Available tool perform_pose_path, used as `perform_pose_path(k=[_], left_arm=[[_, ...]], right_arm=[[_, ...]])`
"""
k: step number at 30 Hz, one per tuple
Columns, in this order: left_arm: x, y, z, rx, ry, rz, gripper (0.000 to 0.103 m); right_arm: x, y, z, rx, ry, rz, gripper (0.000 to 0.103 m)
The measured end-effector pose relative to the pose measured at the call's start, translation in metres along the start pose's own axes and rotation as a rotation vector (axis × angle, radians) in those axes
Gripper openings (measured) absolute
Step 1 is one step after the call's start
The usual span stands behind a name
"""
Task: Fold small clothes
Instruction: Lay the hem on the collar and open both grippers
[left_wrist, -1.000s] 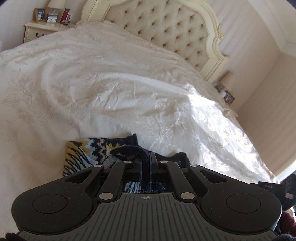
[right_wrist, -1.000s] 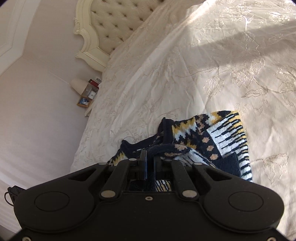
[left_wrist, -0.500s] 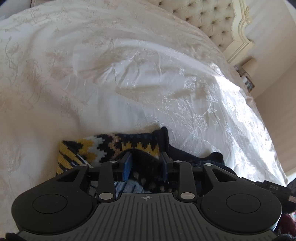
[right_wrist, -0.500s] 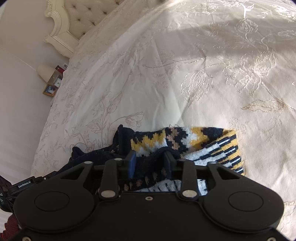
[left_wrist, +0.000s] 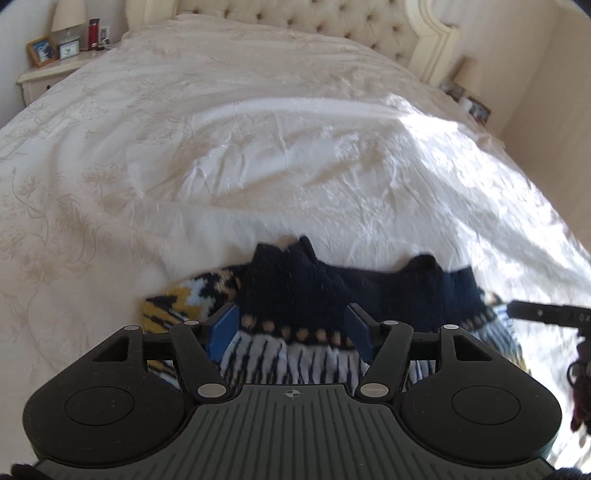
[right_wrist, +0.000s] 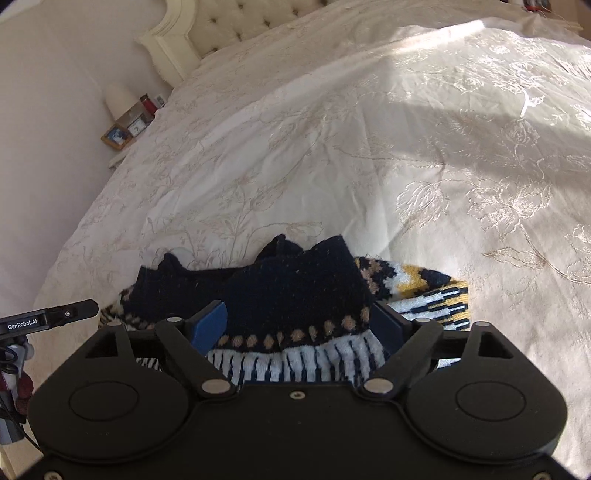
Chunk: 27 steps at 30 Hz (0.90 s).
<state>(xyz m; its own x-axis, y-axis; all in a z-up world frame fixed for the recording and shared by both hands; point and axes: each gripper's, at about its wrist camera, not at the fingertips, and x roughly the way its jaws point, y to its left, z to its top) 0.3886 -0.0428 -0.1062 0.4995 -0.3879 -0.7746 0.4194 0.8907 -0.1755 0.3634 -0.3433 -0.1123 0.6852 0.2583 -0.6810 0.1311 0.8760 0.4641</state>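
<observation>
With the patterned knit (left_wrist: 332, 295) folded on the bed (left_wrist: 258, 155), both the left claw (left_wrist: 291, 328) and right claw (right_wrist: 295, 325) gape wide, apparently letting it settle.

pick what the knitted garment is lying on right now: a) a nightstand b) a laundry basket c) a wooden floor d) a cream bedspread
d, the dark patterned garment lies flat on the cream embroidered bedspread, in front of both open grippers.

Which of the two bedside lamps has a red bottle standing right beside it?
The cream-shaded lamp on the left nightstand; a red bottle stands beside it, none by the other lamp.
</observation>
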Motion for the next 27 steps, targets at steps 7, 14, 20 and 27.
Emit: perform_pose_path(k=[7, 14, 20, 27], left_arm=[[0.006, -0.023, -0.056, 0.148, 0.133, 0.009, 0.062], [0.014, 0.008, -0.083, 0.144, 0.238, 0.089, 0.062], [0.009, 0.011, -0.094, 0.271, 0.290, 0.140, 0.063], [-0.004, 0.031, -0.097, 0.077, 0.305, 0.151, 0.067]], right_arm=[[0.012, 0.047, -0.038, -0.220, 0.120, -0.006, 0.086], [0.040, 0.033, -0.052, -0.399, 0.226, -0.189, 0.085], [0.043, 0.019, -0.045, -0.374, 0.225, -0.219, 0.085], [0.030, 0.021, -0.040, -0.292, 0.167, -0.189, 0.088]])
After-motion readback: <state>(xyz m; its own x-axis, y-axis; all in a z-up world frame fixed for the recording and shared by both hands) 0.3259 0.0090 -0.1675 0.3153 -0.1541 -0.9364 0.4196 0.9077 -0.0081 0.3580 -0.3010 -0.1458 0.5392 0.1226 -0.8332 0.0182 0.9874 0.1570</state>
